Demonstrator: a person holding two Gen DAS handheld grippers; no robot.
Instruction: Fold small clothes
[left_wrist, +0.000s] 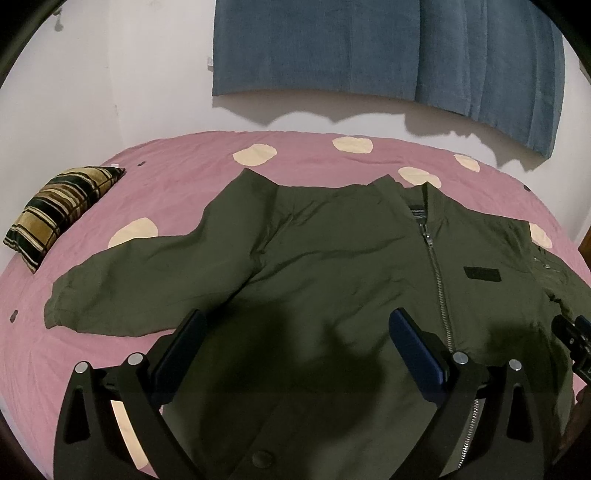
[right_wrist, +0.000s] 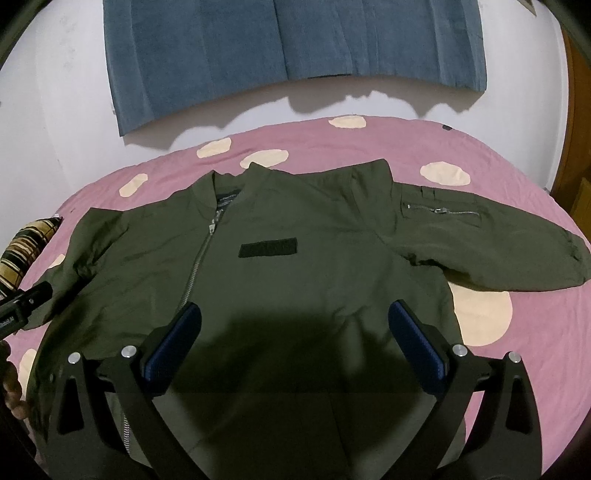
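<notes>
Fabric lies flat: the olive-green zip-front bomber jacket (left_wrist: 332, 266) is spread face up with sleeves out, ready for folding, just ahead of and under both grippers. Left gripper (left_wrist: 297, 332) and right gripper (right_wrist: 295, 325) hover, spread wide and empty, over its lower half on the pink bedsheet with cream spots (right_wrist: 517, 155).

Jacket (left_wrist: 332, 258) hem cut off below, lettering on its black chest patch (right_wrist: 267, 246) too small to read

Home bedroom: bed (left_wrist: 110, 362), pillow (left_wrist: 59, 210), curtain (left_wrist: 369, 51).
</notes>
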